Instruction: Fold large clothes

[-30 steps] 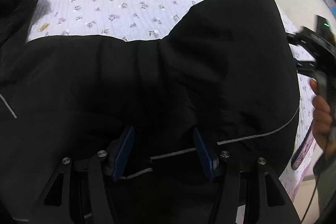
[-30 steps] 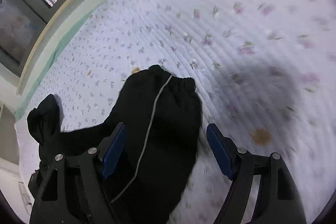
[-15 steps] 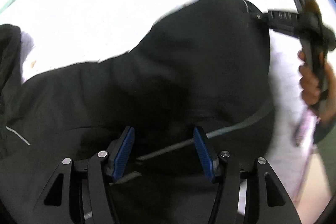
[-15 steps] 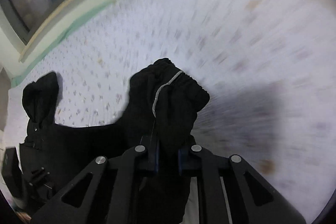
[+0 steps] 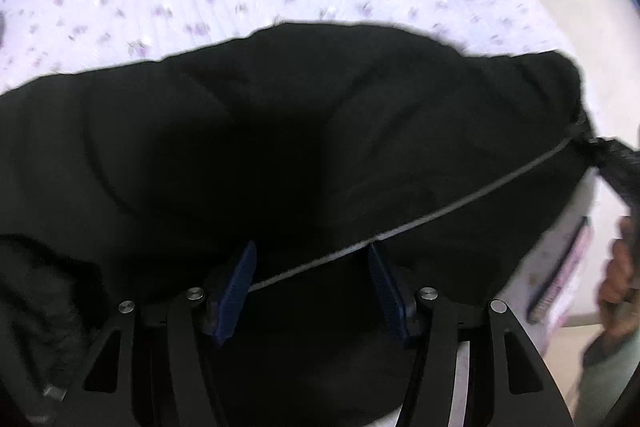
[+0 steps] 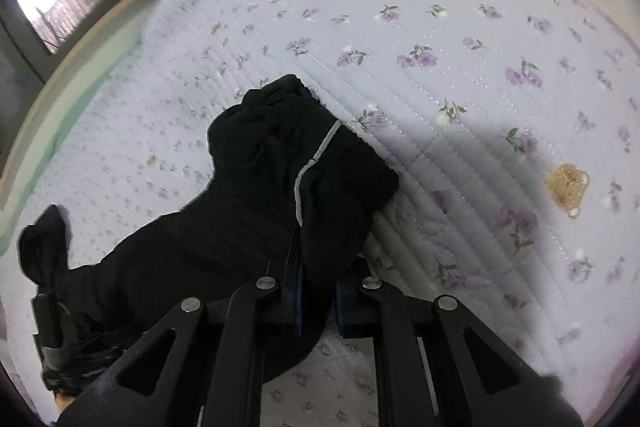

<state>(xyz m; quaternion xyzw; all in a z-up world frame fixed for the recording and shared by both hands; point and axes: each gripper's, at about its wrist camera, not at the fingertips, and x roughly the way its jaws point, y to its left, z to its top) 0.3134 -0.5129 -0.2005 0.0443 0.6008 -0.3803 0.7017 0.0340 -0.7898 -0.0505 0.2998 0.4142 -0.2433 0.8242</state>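
The right tool (image 6: 316, 301) is clamped tight on a bunched end of the black garment (image 6: 256, 211), low in the middle of its frame. The left tool (image 5: 312, 281) is spread wide, blue pads (image 5: 236, 279) either side of the cloth (image 5: 304, 155), nothing pinched. The garment is stretched across the floral quilted bed (image 6: 460, 67), reflective piping (image 5: 460, 201) running to the right edge where the right tool (image 5: 618, 163) is seen.

Black garment (image 6: 256, 187), grey reflective piping, bunched on floral quilt; possibly trousers, left view blurred.
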